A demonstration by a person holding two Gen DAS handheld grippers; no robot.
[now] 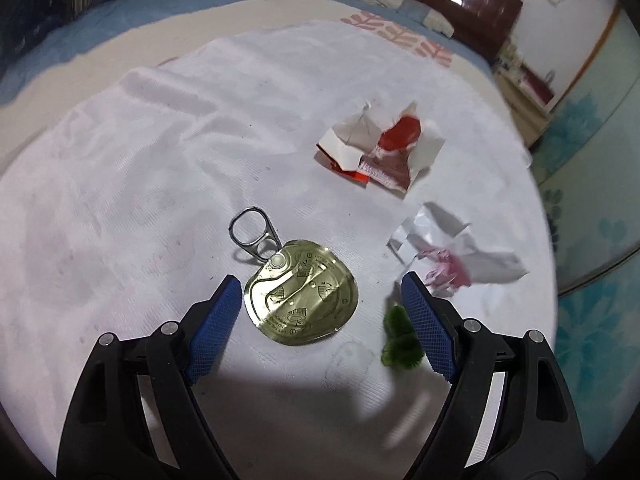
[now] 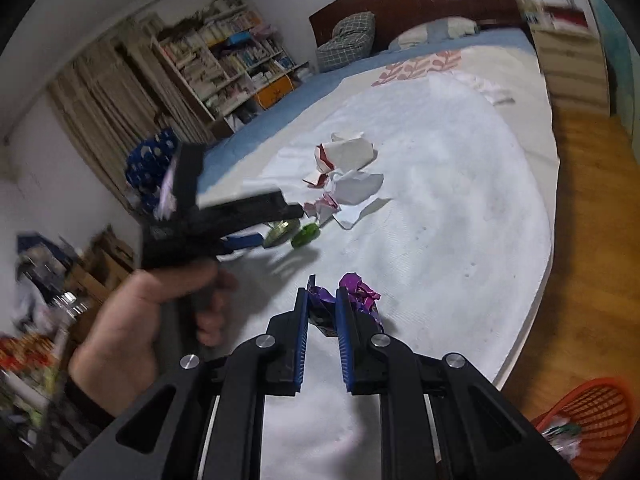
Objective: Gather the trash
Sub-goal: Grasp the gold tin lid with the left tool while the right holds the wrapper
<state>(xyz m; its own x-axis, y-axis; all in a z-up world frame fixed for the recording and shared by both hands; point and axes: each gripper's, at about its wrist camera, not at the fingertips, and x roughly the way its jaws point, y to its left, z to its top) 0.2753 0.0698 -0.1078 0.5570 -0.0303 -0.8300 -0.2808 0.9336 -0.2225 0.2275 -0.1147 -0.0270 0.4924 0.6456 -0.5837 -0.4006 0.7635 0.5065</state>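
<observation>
My left gripper [image 1: 320,292] is open and hovers just above a gold can lid [image 1: 302,292] with a pull ring [image 1: 251,232], which lies between its blue pads on the white cloth [image 1: 140,180]. A green scrap [image 1: 400,340] lies by the right finger. A crumpled white and pink paper [image 1: 452,256] and a torn red and white wrapper [image 1: 380,148] lie farther off. My right gripper [image 2: 323,292] is shut on a crumpled purple wrapper [image 2: 360,292]. The left gripper [image 2: 240,216] held by a hand also shows in the right wrist view.
An orange mesh basket [image 2: 592,408] with trash in it stands on the wooden floor [image 2: 580,240] at the lower right. The cloth lies on a bed with a blue sheet [image 2: 280,100]. A bookshelf [image 2: 224,48] stands behind.
</observation>
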